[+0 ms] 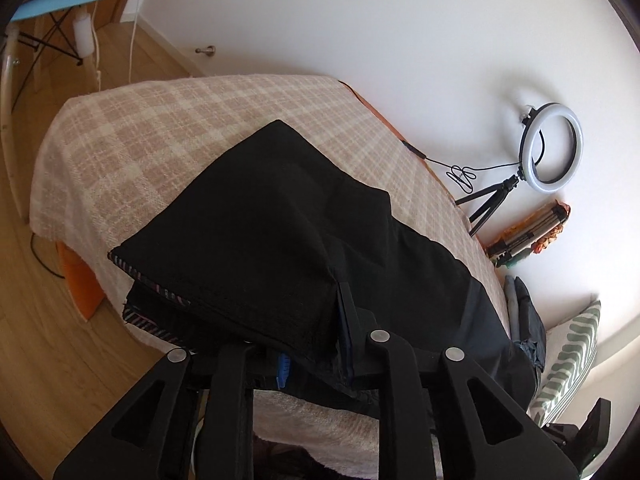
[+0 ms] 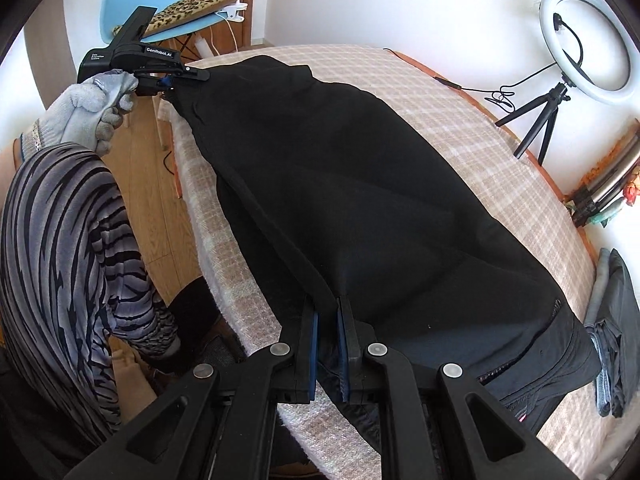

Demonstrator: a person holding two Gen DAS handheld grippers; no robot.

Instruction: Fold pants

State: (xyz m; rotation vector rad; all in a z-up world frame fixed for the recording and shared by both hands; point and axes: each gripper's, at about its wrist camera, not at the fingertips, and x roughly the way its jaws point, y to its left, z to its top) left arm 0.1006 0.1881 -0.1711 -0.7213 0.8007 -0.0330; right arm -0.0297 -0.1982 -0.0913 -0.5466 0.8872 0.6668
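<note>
Lower centre: our right gripper [image 2: 328,336] jaws clamp pants [image 2: 360,184] edge; left gripper [image 2: 192,76], upper left, jaws grasp far edge. We lay fold flat on bed [image 2: 500,128], edges aligned.

"GenRoboLAI" stands in white on the left gripper [image 2: 188,74] body behind its jaws; smaller print beside it is unreadable.

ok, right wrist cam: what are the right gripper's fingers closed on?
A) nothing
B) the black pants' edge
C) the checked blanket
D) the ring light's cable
B: the right gripper has a fold of the black pants pinched between its blue-padded fingers, above the checked blanket.
</note>
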